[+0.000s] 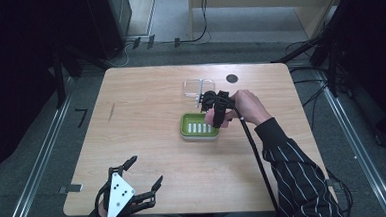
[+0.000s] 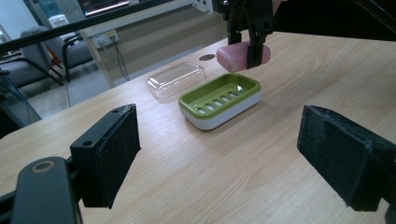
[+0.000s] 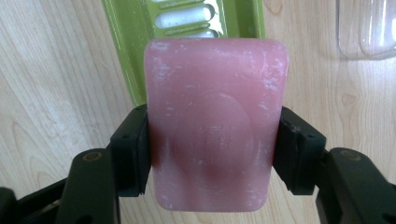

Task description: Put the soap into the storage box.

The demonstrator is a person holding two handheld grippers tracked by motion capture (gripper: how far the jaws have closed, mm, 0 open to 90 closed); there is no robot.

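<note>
Where soap (image 3: 215, 140) hides dish (image 3: 140, 46), lid (image 3: 369, 28) cropped

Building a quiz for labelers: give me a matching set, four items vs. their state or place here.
Items:
1 soap
2 dish
3 lid
4 left gripper

States:
A open, over the table's near edge
B clear, on the table behind the dish
C pink, clamped in the right gripper
D green, slotted, nothing in it

Pairs: 1-C, 2-D, 3-B, 4-A

Soap bar (image 3: 215, 140) hiding most of green dish (image 3: 122, 56), clear lid (image 3: 369, 28) cut off at edge
</note>
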